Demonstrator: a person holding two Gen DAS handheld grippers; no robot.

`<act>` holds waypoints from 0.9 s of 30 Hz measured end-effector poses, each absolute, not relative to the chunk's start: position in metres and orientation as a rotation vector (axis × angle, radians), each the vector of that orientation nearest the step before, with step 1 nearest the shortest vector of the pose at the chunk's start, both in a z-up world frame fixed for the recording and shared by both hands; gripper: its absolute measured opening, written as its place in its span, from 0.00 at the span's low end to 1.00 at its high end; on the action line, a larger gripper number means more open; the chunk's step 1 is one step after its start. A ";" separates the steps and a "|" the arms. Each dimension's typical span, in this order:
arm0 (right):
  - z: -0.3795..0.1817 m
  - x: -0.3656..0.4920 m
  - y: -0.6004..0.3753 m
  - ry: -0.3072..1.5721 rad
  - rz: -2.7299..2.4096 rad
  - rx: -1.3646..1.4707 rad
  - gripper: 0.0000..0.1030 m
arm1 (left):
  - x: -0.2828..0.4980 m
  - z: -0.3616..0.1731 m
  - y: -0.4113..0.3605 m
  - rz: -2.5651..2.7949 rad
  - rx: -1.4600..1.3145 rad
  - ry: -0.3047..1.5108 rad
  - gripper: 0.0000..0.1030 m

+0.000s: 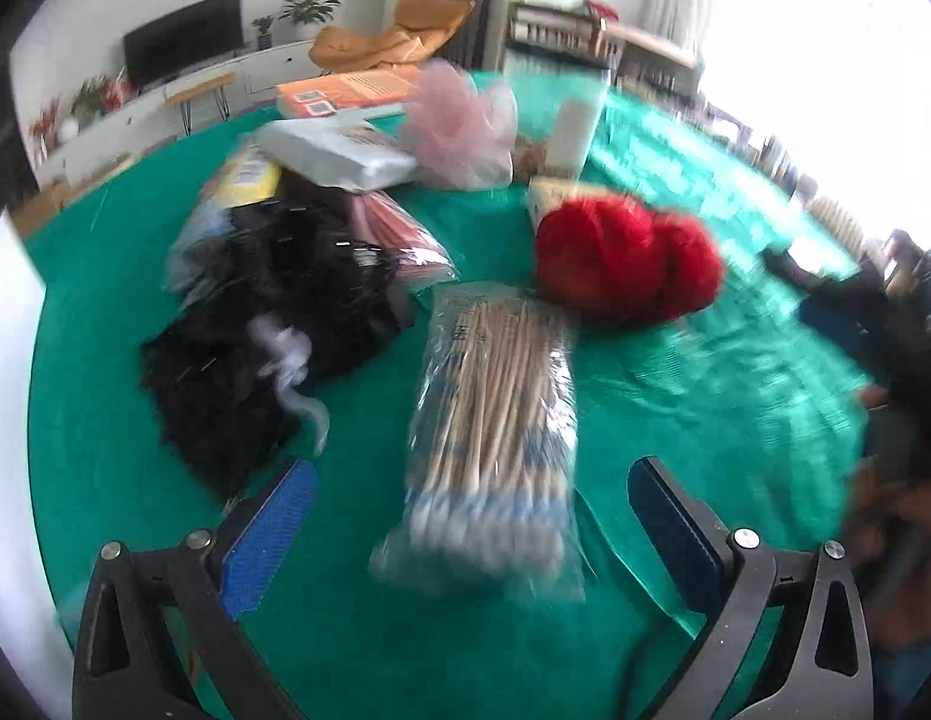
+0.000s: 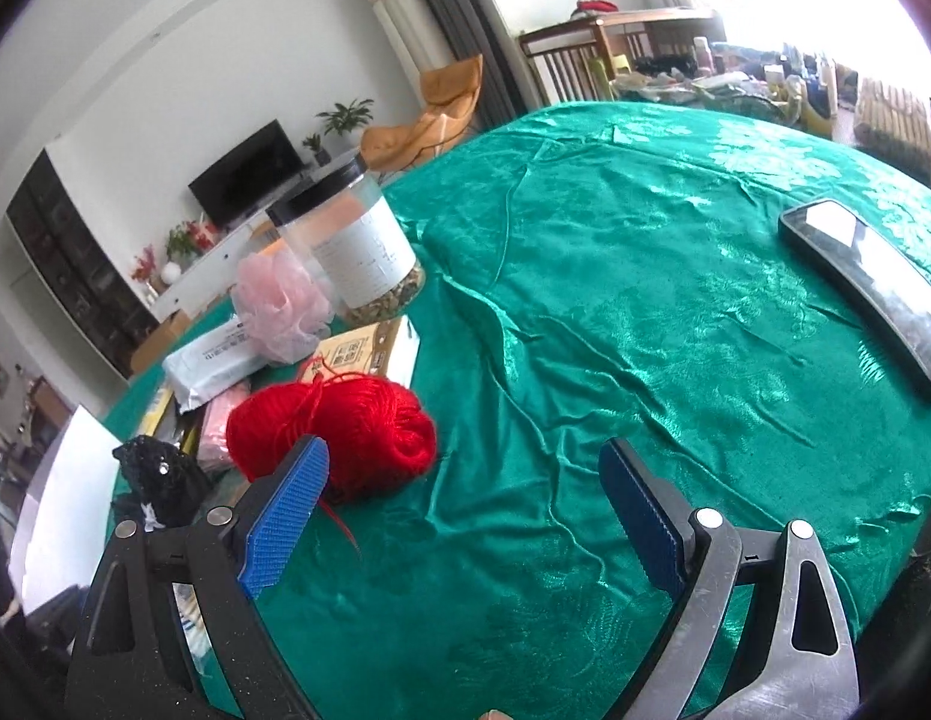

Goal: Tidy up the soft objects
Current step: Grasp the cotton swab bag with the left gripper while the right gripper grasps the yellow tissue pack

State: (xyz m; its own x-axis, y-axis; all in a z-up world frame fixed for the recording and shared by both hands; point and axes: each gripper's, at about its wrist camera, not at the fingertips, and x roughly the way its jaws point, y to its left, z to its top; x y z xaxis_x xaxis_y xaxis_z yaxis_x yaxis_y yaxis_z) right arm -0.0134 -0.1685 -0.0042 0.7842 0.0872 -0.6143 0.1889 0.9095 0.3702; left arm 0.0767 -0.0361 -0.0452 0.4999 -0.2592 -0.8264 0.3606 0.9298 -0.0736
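A clear bag of cotton swabs (image 1: 495,420) lies on the green tablecloth (image 1: 705,408), its near end between the blue pads of my open left gripper (image 1: 471,510), untouched by them. Red yarn balls (image 1: 627,258) sit just beyond it. A black fuzzy bundle (image 1: 267,330) and a pink mesh pouf (image 1: 459,126) lie left and behind. In the right wrist view my right gripper (image 2: 465,504) is open over bare cloth (image 2: 615,300), with the red yarn (image 2: 345,432) beside its left finger. The pink pouf (image 2: 282,306) is further back.
A clear jar with a black lid (image 2: 351,246), a white packet (image 2: 219,366), a printed paper bag (image 2: 357,351) and pink packs (image 1: 399,234) crowd the left side. A phone (image 2: 867,282) lies at the right. An orange box (image 1: 351,93) is at the back.
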 end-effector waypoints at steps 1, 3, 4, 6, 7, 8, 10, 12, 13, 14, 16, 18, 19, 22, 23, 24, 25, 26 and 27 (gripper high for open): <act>-0.003 -0.015 -0.170 0.662 -0.056 0.438 0.90 | 0.081 -0.050 -0.042 -0.368 0.142 0.986 0.94; 0.000 -0.018 -0.174 0.636 -0.054 0.458 0.90 | 0.085 -0.057 -0.055 -0.355 0.179 1.006 0.79; 0.001 -0.020 -0.177 0.625 -0.052 0.468 0.90 | 0.083 -0.054 -0.057 -0.346 0.184 0.982 0.62; 0.005 -0.023 -0.182 0.605 -0.035 0.491 0.91 | 0.078 -0.048 -0.056 -0.351 0.152 0.983 0.38; 0.006 -0.021 -0.184 0.613 -0.014 0.496 0.91 | 0.076 -0.050 -0.051 -0.343 0.134 0.987 0.35; 0.007 -0.015 -0.185 0.635 0.013 0.489 0.90 | 0.071 -0.046 -0.044 -0.329 0.116 0.984 0.33; 0.010 0.001 -0.185 0.694 0.060 0.442 0.90 | 0.057 -0.042 -0.034 -0.303 0.087 0.972 0.31; 0.017 0.030 -0.185 0.784 0.086 0.375 0.90 | 0.043 -0.041 -0.022 -0.276 0.065 0.960 0.31; 0.019 0.045 -0.184 0.833 0.099 0.361 0.90 | 0.037 -0.041 -0.017 -0.260 0.067 0.958 0.31; 0.020 0.065 -0.182 0.895 0.120 0.351 0.90 | 0.029 -0.041 -0.012 -0.240 0.078 0.950 0.31; 0.020 0.103 -0.171 1.008 0.159 0.339 0.90 | 0.022 -0.042 -0.007 -0.216 0.094 0.937 0.31; 0.016 0.137 -0.148 1.105 0.187 0.291 0.90 | 0.015 -0.044 0.001 -0.202 0.098 0.933 0.31; 0.011 0.149 -0.137 1.154 0.187 0.272 0.90 | 0.013 -0.045 0.004 -0.198 0.096 0.934 0.31; -0.012 0.178 -0.107 1.276 0.149 0.306 0.91 | 0.013 -0.050 0.010 -0.193 0.087 0.944 0.31; -0.018 0.182 -0.102 1.299 0.142 0.318 0.93 | 0.011 -0.051 0.012 -0.194 0.082 0.944 0.31; -0.021 0.187 -0.096 1.301 0.111 0.299 0.93 | 0.010 -0.052 0.012 -0.196 0.080 0.937 0.31; -0.021 0.190 -0.092 1.292 0.087 0.265 0.91 | 0.009 -0.051 0.013 -0.198 0.080 0.935 0.31; -0.022 0.192 -0.091 1.301 0.077 0.246 0.89 | 0.007 -0.049 0.015 -0.200 0.075 0.929 0.31; -0.022 0.191 -0.093 1.297 0.066 0.223 0.83 | 0.007 -0.047 0.016 -0.205 0.061 0.921 0.31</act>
State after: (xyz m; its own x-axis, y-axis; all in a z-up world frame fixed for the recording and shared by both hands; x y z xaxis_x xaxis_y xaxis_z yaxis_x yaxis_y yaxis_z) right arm 0.1913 -0.0926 -0.0222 0.2721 0.1736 -0.9465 0.0760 0.9766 0.2010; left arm 0.0068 0.0156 -0.0473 0.5866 -0.1502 -0.7958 0.2020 0.9787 -0.0358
